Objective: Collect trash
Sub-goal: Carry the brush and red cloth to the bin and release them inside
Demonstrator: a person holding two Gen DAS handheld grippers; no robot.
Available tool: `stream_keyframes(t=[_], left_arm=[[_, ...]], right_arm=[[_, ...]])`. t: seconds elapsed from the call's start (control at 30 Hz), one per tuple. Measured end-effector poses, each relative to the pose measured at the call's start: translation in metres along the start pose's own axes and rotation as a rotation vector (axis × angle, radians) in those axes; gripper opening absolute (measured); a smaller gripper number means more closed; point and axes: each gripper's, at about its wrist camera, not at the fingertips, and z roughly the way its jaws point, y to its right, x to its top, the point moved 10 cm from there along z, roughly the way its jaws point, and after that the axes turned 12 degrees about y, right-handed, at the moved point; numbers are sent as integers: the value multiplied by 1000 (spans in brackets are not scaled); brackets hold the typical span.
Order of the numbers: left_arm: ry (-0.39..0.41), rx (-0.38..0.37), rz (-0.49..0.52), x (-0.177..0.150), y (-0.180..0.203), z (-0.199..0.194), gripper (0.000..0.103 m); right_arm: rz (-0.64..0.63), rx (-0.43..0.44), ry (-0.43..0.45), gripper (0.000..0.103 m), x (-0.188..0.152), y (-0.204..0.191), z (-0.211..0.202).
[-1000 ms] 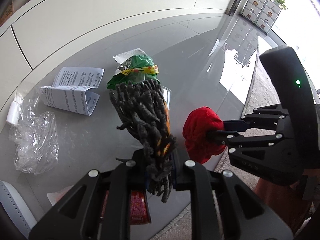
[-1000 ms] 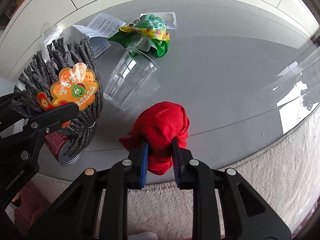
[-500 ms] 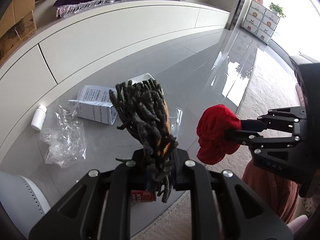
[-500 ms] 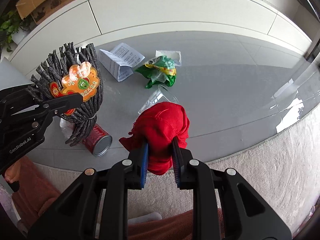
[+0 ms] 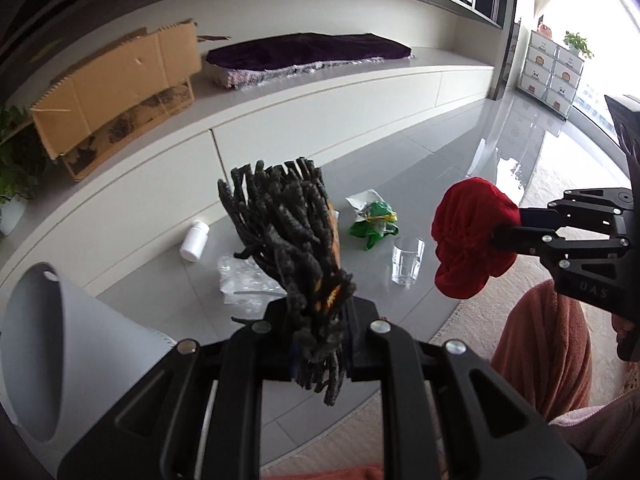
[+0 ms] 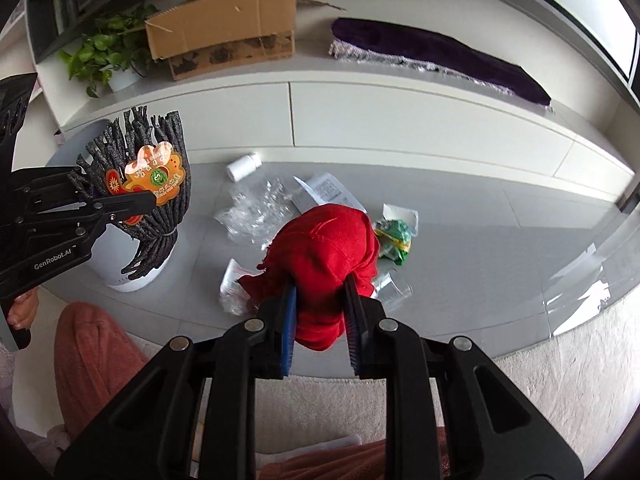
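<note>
Grippers both loaded: left gripper [image 5: 318, 334] pinches a dark chenille bundle [image 5: 284, 232] upright, just beside the white bin [image 5: 60, 344] on its left; right gripper [image 6: 320, 312] clamps red cloth [image 6: 326, 248], farther from the bin.

Both hand-held grippers, left [image 5: 316, 344] and right [image 6: 320, 312], now sit higher above the floor [image 6: 480, 240]; white bin [image 5: 60, 320] enters view beneath grey bundle [image 6: 148, 184].

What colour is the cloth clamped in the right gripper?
Red; the cloth in the right gripper shows best in the right wrist view.
</note>
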Motion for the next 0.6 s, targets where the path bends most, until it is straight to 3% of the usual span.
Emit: stream_keyframes(t=[0.23,0.4,0.6], left_arm=[[74,148,-20,16,-80,-86,16],[81,249,-56,8,-139,-135,16],[72,313,-100,-3,-197,-176,16]], right_arm=[[-93,114,114,20,64,-86,-34],[-165,201,176,20,103,-158,-49],[-216,302,226,20,146,-244,-55]])
